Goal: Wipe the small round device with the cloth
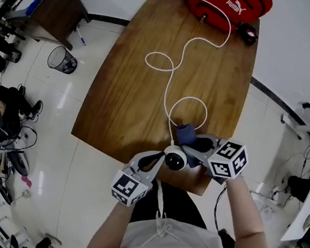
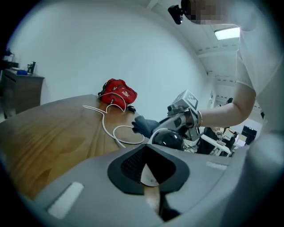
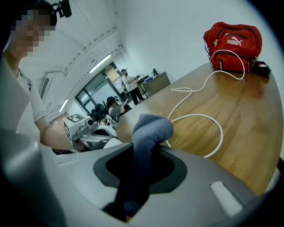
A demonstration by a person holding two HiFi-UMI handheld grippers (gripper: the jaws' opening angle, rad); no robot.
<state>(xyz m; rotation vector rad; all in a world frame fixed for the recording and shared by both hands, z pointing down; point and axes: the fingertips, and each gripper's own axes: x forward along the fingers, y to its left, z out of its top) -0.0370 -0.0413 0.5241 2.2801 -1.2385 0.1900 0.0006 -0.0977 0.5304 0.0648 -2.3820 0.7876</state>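
**Blue-grey cloth and small round device both in grip at the table's near edge**

A person is standing at the near edge of a wooden table (image 1: 119, 94), holding a gripper in each hand.

Left gripper (image 1: 165, 159): the jaws are standing narrow and pinching a white part of the small round device (image 1: 175, 160). The left gripper view is showing that white part wedged between the pads, with the device's dark, glossy dome just beyond.

Right gripper (image 1: 197, 151): the jaws are clamping the cloth (image 1: 187, 136). A bunched fold is sticking out past the fingertips, and the rest is trailing back between the pads.

Position of the device: it is sitting over the near edge of the table, directly in front of the person and between the two grippers. The cloth is lying just beside its far right side; actual contact cannot be confirmed from any view.

Other items: a white cable (image 1: 173, 89) is running in loops from the device across the tabletop towards a red bag (image 1: 230, 4) at the far end. A mesh wastebasket (image 1: 62, 59) is standing on the tiled floor, well apart from the table's left side.
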